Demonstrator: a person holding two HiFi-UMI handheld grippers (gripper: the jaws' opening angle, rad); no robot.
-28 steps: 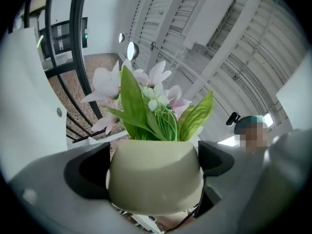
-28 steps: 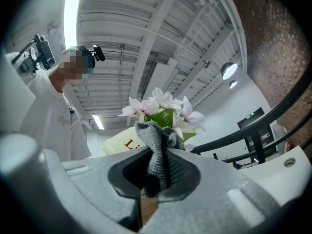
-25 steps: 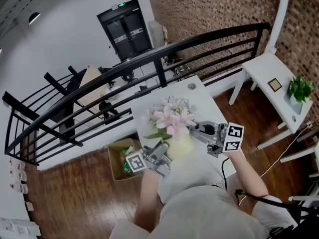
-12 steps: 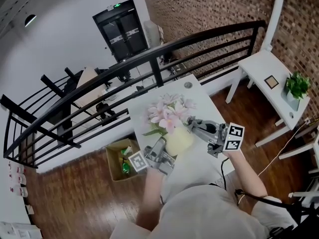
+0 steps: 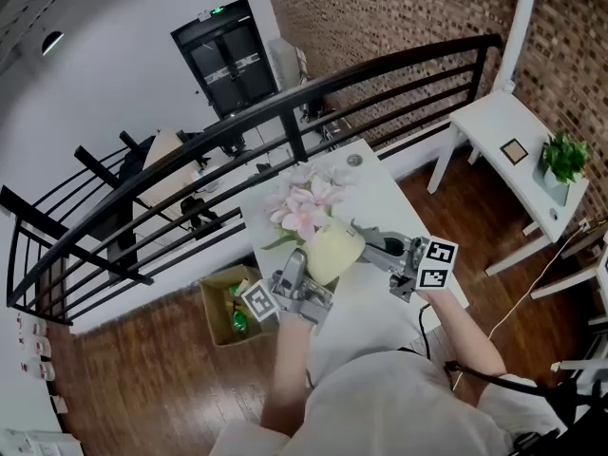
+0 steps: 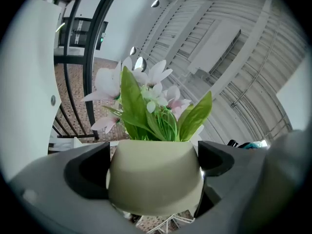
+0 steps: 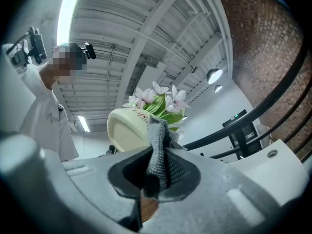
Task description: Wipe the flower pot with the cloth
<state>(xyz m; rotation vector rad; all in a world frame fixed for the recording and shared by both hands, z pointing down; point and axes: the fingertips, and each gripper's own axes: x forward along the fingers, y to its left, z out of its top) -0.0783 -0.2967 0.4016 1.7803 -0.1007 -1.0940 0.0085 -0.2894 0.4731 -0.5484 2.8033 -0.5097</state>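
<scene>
you're clamping one tilted cream flower pot [image 5: 332,251] in your left gripper [image 5: 302,270] over the white table [image 5: 385,193]. your right gripper [image 5: 372,247] is pinching one grey cloth [image 7: 159,152] at the pot's 3 o'clock, with a black railing [image 5: 285,110] at 12 o'clock.

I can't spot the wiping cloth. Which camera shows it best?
The right gripper view: the grey cloth sits pinched in the right tool, close up. The head view shows it too small to tell; the left gripper view, not at all.
</scene>
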